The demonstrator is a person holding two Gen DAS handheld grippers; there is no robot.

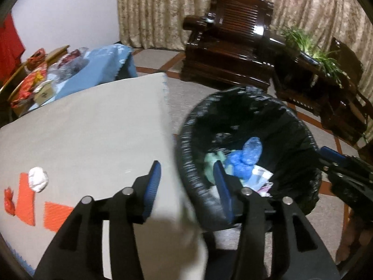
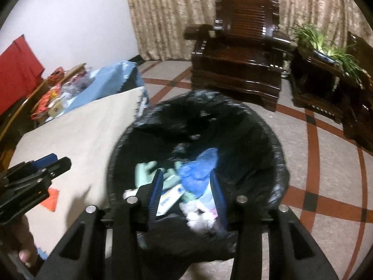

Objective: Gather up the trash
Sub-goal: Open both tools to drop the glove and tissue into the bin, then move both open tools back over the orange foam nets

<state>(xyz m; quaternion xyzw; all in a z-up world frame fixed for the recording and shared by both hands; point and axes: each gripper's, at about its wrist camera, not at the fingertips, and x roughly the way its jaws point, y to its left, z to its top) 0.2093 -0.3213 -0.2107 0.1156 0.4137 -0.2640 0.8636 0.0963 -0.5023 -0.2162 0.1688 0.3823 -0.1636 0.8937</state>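
A bin lined with a black bag (image 1: 244,107) (image 2: 198,100) stands on the floor against the edge of a table covered in beige cloth (image 1: 81,128). Blue plastic (image 1: 247,156) (image 2: 198,170), pale green scraps (image 2: 144,172) and paper wrappers lie inside the bin. My left gripper (image 1: 187,182) is open over the gap between table edge and bin rim, with nothing gripped. My right gripper (image 2: 186,182) is open above the bin's mouth; a blurred white wad (image 2: 198,217) shows low between its fingers, not pinched. On the table lie a white crumpled paper ball (image 1: 38,179) and a red wrapper (image 1: 9,201).
Orange patches (image 1: 25,200) mark the cloth. A dark wooden armchair (image 1: 228,46) and a side table with a green plant (image 1: 312,51) stand behind the bin. A cluttered table with a blue cloth (image 1: 100,65) is at the back left. The tiled floor (image 2: 312,140) spreads to the right.
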